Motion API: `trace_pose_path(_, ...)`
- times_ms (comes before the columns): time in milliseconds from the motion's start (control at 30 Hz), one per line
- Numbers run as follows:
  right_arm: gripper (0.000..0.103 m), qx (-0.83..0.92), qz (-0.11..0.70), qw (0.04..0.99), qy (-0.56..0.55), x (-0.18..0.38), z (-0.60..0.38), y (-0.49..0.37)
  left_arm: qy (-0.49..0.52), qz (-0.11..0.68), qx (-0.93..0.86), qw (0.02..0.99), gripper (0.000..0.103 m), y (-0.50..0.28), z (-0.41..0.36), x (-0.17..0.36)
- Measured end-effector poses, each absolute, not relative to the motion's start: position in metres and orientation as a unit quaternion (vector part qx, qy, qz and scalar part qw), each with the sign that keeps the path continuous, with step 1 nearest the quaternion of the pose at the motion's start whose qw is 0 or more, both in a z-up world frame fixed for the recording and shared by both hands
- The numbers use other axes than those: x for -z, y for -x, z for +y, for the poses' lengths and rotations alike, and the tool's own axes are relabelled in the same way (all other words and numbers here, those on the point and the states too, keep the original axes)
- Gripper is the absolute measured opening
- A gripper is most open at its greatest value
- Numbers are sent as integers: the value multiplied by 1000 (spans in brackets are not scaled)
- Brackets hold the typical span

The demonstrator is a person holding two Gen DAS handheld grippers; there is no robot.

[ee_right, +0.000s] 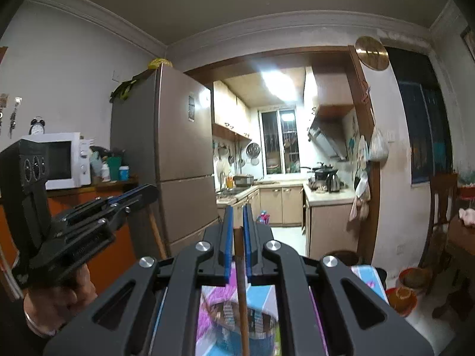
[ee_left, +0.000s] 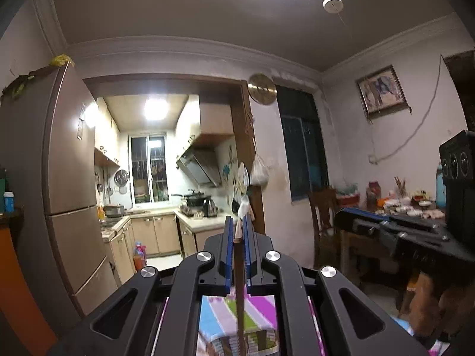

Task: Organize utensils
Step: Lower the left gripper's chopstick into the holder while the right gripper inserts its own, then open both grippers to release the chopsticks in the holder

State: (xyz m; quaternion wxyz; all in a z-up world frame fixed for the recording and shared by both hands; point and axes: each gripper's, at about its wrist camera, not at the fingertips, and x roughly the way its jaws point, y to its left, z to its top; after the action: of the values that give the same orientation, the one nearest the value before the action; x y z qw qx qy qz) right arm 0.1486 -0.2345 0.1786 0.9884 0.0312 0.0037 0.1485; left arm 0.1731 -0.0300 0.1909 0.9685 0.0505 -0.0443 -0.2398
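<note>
My left gripper (ee_left: pixel 237 222) is shut on a brown wooden chopstick (ee_left: pixel 239 273) that runs upright between its blue pads, its top end just below the fingertips. My right gripper (ee_right: pixel 236 210) is shut on a second brown chopstick (ee_right: pixel 241 281), held the same way. Both point level into the room, raised above a table with a striped colourful cloth (ee_left: pixel 222 317). Below the right gripper, a round metal holder (ee_right: pixel 237 320) shows through the frame. Each gripper shows in the other's view: the right one (ee_left: pixel 386 222), the left one (ee_right: pixel 118 201).
A tall fridge (ee_right: pixel 178 154) stands at the left of the kitchen doorway. A microwave (ee_right: pixel 65 160) sits on an orange cabinet. A wooden chair (ee_left: pixel 323 207) and a cluttered side table (ee_left: pixel 409 207) stand at the right. Red bowls (ee_right: pixel 400 293) sit on the floor.
</note>
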Motion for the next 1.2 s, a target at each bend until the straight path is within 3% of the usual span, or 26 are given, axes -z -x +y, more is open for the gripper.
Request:
trace_pose_path(233, 5, -122, 8, 991, -57, -178, -230, -223, -47, -48, 220, 973, 8, -232, -48, -178)
trace_pose_path(733, 6, -96, 143, 977, -122, -53, -224, -302, -33, 54, 211, 975, 8, -304, -52, -68)
trace_pose_path(867, 13, -78, 140, 981, -113, -60, -228, -294, -19, 54, 202, 978, 8, -299, -41, -73)
trace_pose_path(1067, 14, -54, 82, 992, -84, -102, -270, -231, 4, -19, 175, 984, 9, -244, 5, -123)
trace_pose_path(1133, 14, -51, 65, 994, -70, -111, -295, -189, 10, -43, 171, 984, 16, -209, 32, -135)
trace_pose_path(1200, 14, -44, 55, 996, -55, -110, -316, -144, 6, -62, 152, 986, 32, -175, 54, -137)
